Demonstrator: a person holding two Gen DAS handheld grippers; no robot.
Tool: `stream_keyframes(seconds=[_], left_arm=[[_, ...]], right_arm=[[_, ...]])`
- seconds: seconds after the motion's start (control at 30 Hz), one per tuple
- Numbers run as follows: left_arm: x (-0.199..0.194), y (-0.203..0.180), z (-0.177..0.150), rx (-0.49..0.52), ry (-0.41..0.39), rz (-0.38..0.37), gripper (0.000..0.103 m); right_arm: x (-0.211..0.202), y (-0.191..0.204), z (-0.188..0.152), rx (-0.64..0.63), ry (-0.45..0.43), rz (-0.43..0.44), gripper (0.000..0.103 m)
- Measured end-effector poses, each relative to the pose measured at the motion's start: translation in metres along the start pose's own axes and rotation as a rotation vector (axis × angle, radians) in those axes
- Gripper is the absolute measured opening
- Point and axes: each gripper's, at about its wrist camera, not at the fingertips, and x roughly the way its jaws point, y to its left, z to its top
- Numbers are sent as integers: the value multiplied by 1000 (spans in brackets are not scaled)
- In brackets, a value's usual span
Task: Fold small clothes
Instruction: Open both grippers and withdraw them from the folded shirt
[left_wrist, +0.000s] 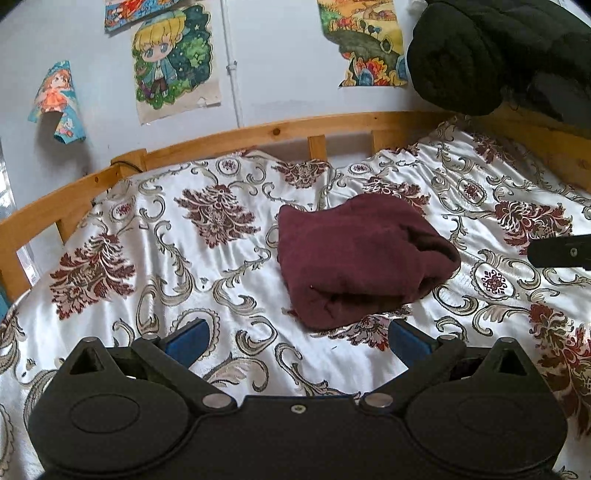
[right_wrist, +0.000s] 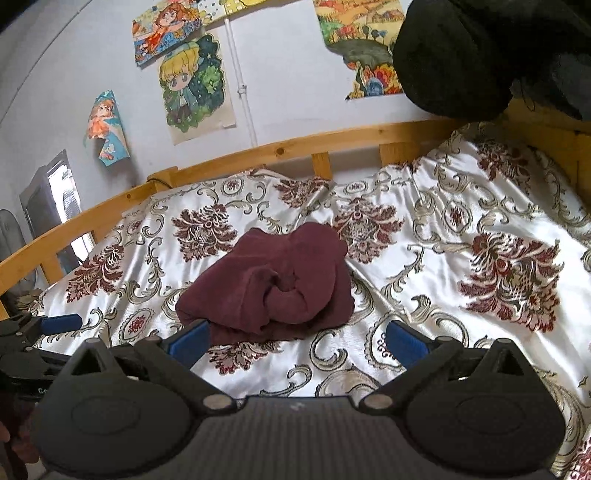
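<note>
A dark maroon garment (left_wrist: 354, 258) lies bunched in a loose folded heap on the patterned bedspread (left_wrist: 184, 266); it also shows in the right wrist view (right_wrist: 277, 291). My left gripper (left_wrist: 297, 338) is open and empty, its blue pads just short of the garment's near edge. My right gripper (right_wrist: 297, 338) is open and empty, its left pad (right_wrist: 190, 341) close to the garment's near edge. The left gripper shows at the left edge of the right wrist view (right_wrist: 55, 325). A black part of the right gripper shows at the right edge of the left wrist view (left_wrist: 561, 251).
A wooden bed rail (left_wrist: 258, 133) runs along the far side of the bed below a wall with cartoon posters (left_wrist: 173, 59). A rolled black blanket (left_wrist: 498, 51) sits at the top right corner of the bed, also in the right wrist view (right_wrist: 480, 55).
</note>
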Motion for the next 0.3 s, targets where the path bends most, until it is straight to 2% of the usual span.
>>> stream_keyframes(seconds=[0.3], left_arm=[[5,-1,-5,0,29,-10,102]], right_arm=[[5,-3,-3,19,22,4,103]])
